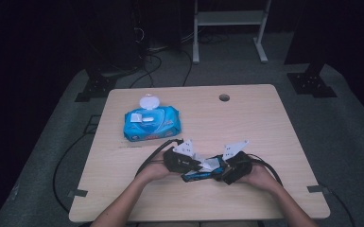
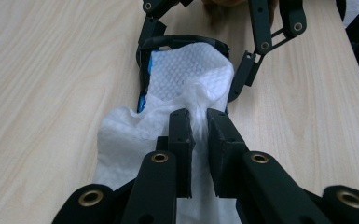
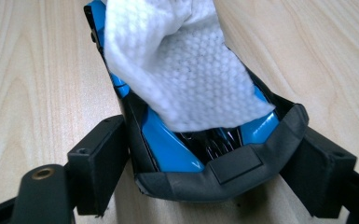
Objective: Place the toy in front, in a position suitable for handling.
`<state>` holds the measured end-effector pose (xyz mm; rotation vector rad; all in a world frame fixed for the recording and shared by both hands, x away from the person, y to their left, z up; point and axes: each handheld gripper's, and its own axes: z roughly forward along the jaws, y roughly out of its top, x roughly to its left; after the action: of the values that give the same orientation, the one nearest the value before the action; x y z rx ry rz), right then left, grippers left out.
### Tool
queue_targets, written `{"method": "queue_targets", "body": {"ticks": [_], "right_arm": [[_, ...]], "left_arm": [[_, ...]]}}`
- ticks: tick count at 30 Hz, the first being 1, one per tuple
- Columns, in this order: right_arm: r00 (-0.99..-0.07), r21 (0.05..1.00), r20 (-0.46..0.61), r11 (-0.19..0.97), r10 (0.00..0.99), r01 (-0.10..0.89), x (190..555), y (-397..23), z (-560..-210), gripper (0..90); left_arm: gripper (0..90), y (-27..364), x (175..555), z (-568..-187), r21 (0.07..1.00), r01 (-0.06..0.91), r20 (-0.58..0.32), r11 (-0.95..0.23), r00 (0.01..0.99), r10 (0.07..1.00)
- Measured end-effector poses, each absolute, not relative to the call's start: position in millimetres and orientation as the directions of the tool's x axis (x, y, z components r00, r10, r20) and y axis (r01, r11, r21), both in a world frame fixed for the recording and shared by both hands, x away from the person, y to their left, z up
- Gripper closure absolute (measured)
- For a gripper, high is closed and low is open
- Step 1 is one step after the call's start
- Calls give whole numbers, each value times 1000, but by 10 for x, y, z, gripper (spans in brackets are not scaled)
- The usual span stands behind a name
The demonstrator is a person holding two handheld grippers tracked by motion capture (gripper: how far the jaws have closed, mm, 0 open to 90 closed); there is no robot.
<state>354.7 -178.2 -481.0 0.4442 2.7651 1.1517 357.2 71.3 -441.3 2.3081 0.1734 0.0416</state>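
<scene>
Gripping a black and blue handheld device (image 3: 200, 154) across its near end, my right gripper (image 3: 214, 172) presses one pad against each side of its black housing. What the device is I cannot tell; a dark toothed part shows between two glossy blue panels, and its far end is covered. A white embossed wipe (image 3: 186, 70) drapes over its upper face.

My left gripper (image 2: 199, 126) has its jaws pressed nearly together, pinching a bunched fold of the wipe (image 2: 186, 79). In the left gripper view, the sheet spreads below and to the left of the jaws, running out of the bottom edge, so its full extent is cut off. Beyond it, the device's black rim (image 2: 182, 41) and a thin blue edge show, with the right gripper's linkage (image 2: 256, 46) on both sides.

In the high view, both grippers (image 1: 182, 161) (image 1: 236, 168) meet over the near middle of the wooden table (image 1: 264, 123), the device (image 1: 201, 176) held between them just above the top. Detail there is small and dim.

A blue wipe pack (image 1: 152, 124) lies well apart at the far left, its round white lid (image 1: 148, 101) flipped open. A round hole (image 1: 224, 98) sits near the far edge. Cables (image 1: 153, 158) trail from each gripper.
</scene>
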Motion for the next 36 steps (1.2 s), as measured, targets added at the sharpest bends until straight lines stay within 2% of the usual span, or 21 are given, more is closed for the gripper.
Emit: {"method": "queue_targets", "body": {"ticks": [5, 11, 14, 24, 28, 31, 36], "right_arm": [[-956, 710, 12, 671, 294, 215, 3561, -1776, -4804, 197], [-964, 700, -49, 697, 261, 153, 3570, -1701, -4779, 156], [-967, 700, -33, 696, 253, 158, 3578, -1730, -4786, 182], [-964, 695, -37, 700, 265, 166, 3555, -1718, -4780, 185], [-963, 698, -29, 695, 268, 172, 3553, -1699, -4785, 185], [-964, 701, -27, 693, 266, 171, 3549, -1674, -4789, 185], [-958, 698, -19, 690, 285, 192, 3569, -1711, -4790, 180]], "left_arm": [[803, 832, 3554, -4454, 740, 133, -44, -660, 988, 149], [803, 868, 3538, -4458, 740, 131, -47, -660, 988, 144], [799, 925, 3509, -4469, 735, 141, -52, -664, 987, 151], [799, 1221, 3419, -4539, 722, 180, -68, -668, 979, 191], [799, 1070, 3418, -4478, 746, 152, -58, -648, 985, 164], [799, 790, 3462, -4419, 726, 107, -28, -679, 992, 126], [801, 608, 3521, -4378, 708, 96, -23, -699, 993, 113]]}}
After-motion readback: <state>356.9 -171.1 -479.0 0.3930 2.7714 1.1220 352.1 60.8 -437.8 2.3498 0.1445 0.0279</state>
